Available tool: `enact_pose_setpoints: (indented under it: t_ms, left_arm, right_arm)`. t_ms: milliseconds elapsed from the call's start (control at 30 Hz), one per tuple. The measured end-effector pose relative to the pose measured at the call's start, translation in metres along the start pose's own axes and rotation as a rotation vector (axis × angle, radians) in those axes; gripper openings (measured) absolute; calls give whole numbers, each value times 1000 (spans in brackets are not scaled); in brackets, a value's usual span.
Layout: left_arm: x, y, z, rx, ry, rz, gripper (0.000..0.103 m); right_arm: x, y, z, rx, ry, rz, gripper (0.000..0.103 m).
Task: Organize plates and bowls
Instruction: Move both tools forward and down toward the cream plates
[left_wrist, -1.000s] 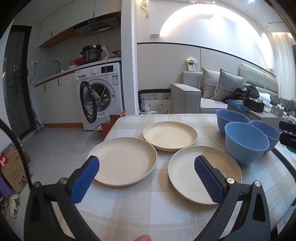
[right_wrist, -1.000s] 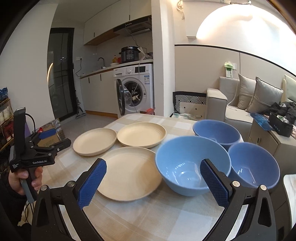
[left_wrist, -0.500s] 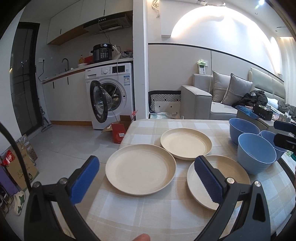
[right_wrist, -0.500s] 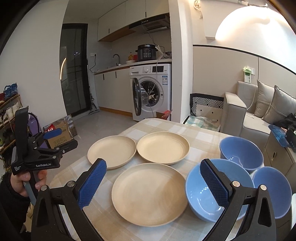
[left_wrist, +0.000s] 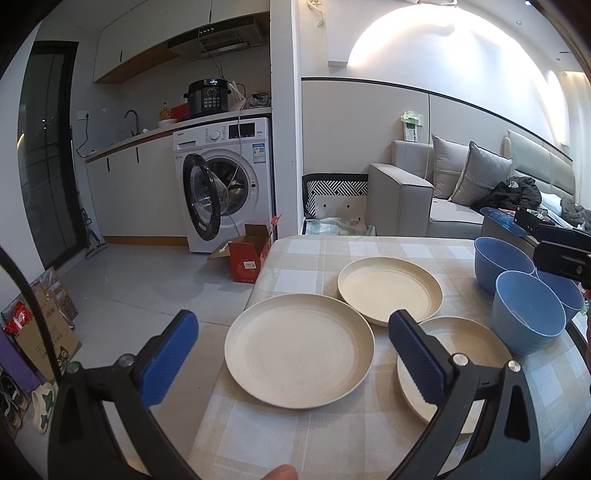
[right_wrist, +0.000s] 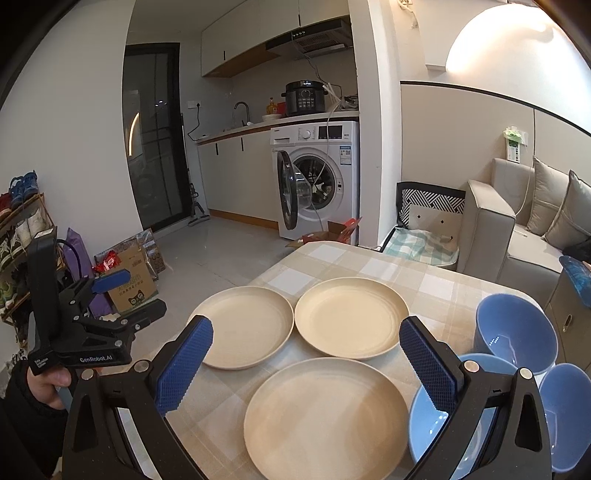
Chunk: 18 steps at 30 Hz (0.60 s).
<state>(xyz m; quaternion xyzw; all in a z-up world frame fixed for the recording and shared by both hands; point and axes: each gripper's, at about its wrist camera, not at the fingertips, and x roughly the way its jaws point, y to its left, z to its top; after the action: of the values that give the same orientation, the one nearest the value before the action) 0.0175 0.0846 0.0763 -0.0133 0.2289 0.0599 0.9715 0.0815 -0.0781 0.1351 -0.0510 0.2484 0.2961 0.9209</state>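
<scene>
Looking along the left gripper (left_wrist: 291, 360), fingers spread wide and empty, a cream plate (left_wrist: 298, 350) lies flat straight ahead between the pads; no writing is legible. From the right gripper (right_wrist: 308, 360), also wide and empty, the nearest plate (right_wrist: 327, 415) sits just below the fingers, bowls (right_wrist: 515, 332) off right; "GenRobot.AI" marks the left gripper's body.

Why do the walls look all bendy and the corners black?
Both wrist views use fisheye lenses: in the left one the wall trim curves, in the right one the doorway bows; black corners are the lens edge. The wall light glares white.
</scene>
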Motion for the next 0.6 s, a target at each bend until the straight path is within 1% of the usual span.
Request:
enact_pose_setpoints:
  t_ms: [100, 167, 233, 333, 400, 500, 600]
  left_arm:
    - [8, 0, 8, 4, 9, -2, 103]
    - [13, 0, 14, -5, 19, -16, 103]
    - [21, -1, 21, -12, 37, -23, 103]
    - [31, -4, 28, -6, 43, -32, 103]
    - [38, -6, 31, 1, 42, -29, 103]
    - [51, -11, 40, 12, 62, -34, 103]
    - [66, -13, 49, 0, 75, -47, 103]
  right_arm:
    - [6, -7, 10, 14, 2, 5, 103]
    - [10, -13, 17, 26, 7, 1, 103]
    - [16, -22, 23, 39, 16, -3, 103]
    - [21, -34, 29, 47, 24, -12, 103]
    - [25, -45, 34, 53, 35, -19, 103]
    - [32, -62, 40, 61, 42, -29, 103]
    - [41, -81, 46, 80, 56, -38, 103]
